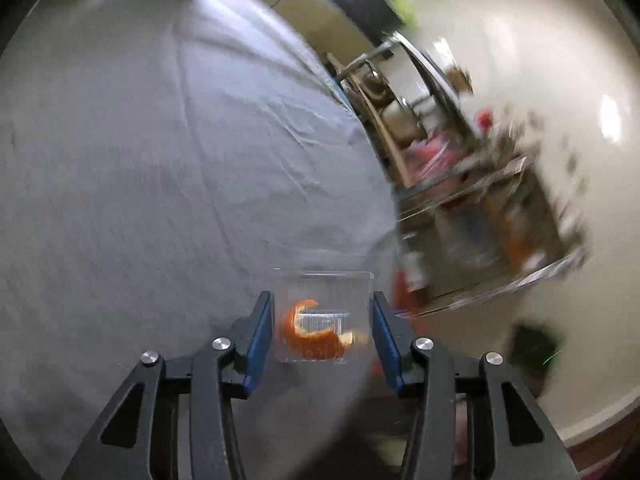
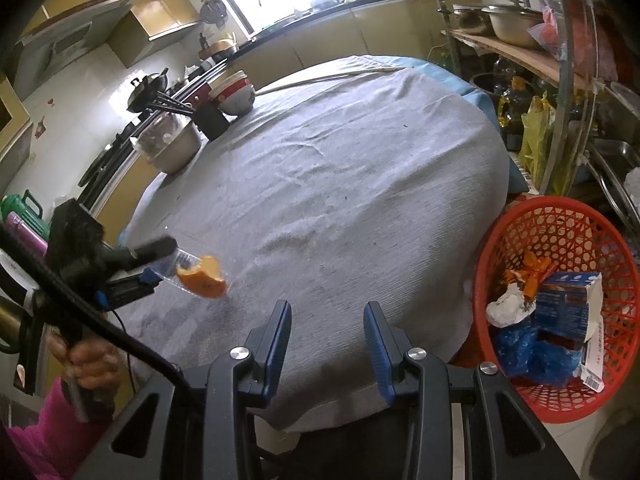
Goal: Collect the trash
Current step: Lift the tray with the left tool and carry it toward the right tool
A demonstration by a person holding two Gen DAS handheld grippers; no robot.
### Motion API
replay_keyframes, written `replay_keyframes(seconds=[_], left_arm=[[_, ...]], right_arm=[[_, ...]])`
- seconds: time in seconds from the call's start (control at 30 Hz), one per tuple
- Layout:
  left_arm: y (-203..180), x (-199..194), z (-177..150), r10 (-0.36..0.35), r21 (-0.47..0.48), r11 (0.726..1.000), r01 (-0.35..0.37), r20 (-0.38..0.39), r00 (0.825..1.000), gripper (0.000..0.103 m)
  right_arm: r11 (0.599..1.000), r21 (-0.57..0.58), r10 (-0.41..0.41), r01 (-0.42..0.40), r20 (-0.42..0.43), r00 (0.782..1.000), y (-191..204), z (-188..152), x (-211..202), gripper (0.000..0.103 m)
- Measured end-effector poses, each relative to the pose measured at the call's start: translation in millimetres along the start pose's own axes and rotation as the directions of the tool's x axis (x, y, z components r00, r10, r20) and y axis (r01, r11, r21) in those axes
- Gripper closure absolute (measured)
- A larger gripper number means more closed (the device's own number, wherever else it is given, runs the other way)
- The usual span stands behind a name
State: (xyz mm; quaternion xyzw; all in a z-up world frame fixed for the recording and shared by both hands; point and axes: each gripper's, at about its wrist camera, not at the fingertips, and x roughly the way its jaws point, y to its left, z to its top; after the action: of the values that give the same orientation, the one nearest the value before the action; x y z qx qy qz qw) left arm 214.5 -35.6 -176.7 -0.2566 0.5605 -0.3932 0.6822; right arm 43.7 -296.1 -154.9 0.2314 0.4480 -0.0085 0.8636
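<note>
The left tool (image 1: 322, 332) is gripping a clear plastic container (image 1: 323, 314) between its blue pads (image 1: 260, 336), and a curl of orange peel (image 1: 310, 338) is lying inside that container. From the right wrist view, the same left tool (image 2: 168, 270) is reaching in from the left edge of the grey-clothed tabletop (image 2: 328, 184), holding the container (image 2: 192, 276) with the peel (image 2: 204, 278) just above the cloth, near the tabletop's front-left edge. A hand (image 2: 90, 360) in a pink sleeve (image 2: 48, 436) is clutching the handle of that tool.

The right tool (image 2: 327, 344) is hanging over the near edge of the tabletop with its jaws clenched as far as they go and nothing between its pads.

A red mesh basket (image 2: 560, 216) is sitting off the right side of the tabletop, lower than it, and is already holding a torn blue-and-white carton (image 2: 568, 304), crumpled white paper (image 2: 508, 308), blue plastic wrap (image 2: 532, 352) and bits of orange peel (image 2: 528, 276). At the far-left side of the tabletop a metal bowl (image 2: 176, 140), a dark holder of chopsticks (image 2: 212, 120) and a red-and-white bowl (image 2: 236, 92) are standing together.
</note>
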Motion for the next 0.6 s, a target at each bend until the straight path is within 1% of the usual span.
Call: replay_keyframes(seconds=[0.07, 0.1, 0.13, 0.17, 0.2, 0.23, 0.27, 0.33, 0.47, 0.5, 0.53, 0.6], left_arm=[[9, -6, 6, 0.034, -0.084, 0.996, -0.032, 0.029, 0.999, 0.054], [16, -12, 9, 0.074, -0.118, 0.991, -0.068, 0.050, 0.996, 0.054], [21, -19, 10, 0.121, -0.138, 0.984, -0.110, 0.081, 0.989, 0.053], [23, -25, 11, 0.152, -0.144, 0.980, -0.136, 0.103, 0.983, 0.052], [25, -31, 12, 0.195, -0.141, 0.974, -0.177, 0.124, 0.973, 0.052], [25, -38, 13, 0.255, -0.137, 0.962, -0.236, 0.144, 0.956, 0.052], [26, -42, 13, 0.300, -0.132, 0.951, -0.281, 0.155, 0.941, 0.052], [29, -49, 12, 0.349, -0.133, 0.935, -0.330, 0.166, 0.922, 0.052], [39, -62, 13, 0.375, -0.176, 0.922, -0.344, 0.197, 0.906, 0.052], [40, -65, 12, 0.383, -0.181, 0.919, -0.350, 0.205, 0.901, 0.052], [40, -66, 12, 0.386, -0.178, 0.918, -0.354, 0.209, 0.898, 0.052], [38, -67, 9, 0.385, -0.162, 0.920, -0.357, 0.199, 0.901, 0.052]], right_arm=[[1.000, -0.003, 0.001, -0.001, 0.000, 1.000, 1, 0, -1, 0.062], [1.000, -0.003, 0.003, -0.003, 0.001, 1.000, 1, 0, -1, 0.062], [1.000, -0.002, 0.005, -0.005, 0.003, 1.000, 0, -1, -2, 0.062], [1.000, -0.002, 0.007, -0.007, 0.006, 1.000, 0, -1, -3, 0.062], [1.000, 0.000, 0.010, -0.010, 0.006, 1.000, 0, -1, -3, 0.062], [1.000, 0.004, 0.012, -0.012, 0.005, 1.000, -1, -1, -2, 0.062], [1.000, 0.007, 0.015, -0.015, 0.002, 1.000, -1, -1, -1, 0.062], [1.000, 0.010, 0.024, -0.024, -0.009, 1.000, -1, -2, 3, 0.062], [0.999, -0.010, 0.034, -0.034, -0.022, 0.999, 5, -3, 8, 0.062], [0.999, -0.009, 0.046, -0.047, -0.027, 0.999, 7, -3, 10, 0.062], [0.998, -0.009, 0.055, -0.055, -0.029, 0.998, 9, -3, 10, 0.062], [0.997, -0.021, 0.079, -0.079, -0.036, 0.996, 15, -4, 13, 0.062]])
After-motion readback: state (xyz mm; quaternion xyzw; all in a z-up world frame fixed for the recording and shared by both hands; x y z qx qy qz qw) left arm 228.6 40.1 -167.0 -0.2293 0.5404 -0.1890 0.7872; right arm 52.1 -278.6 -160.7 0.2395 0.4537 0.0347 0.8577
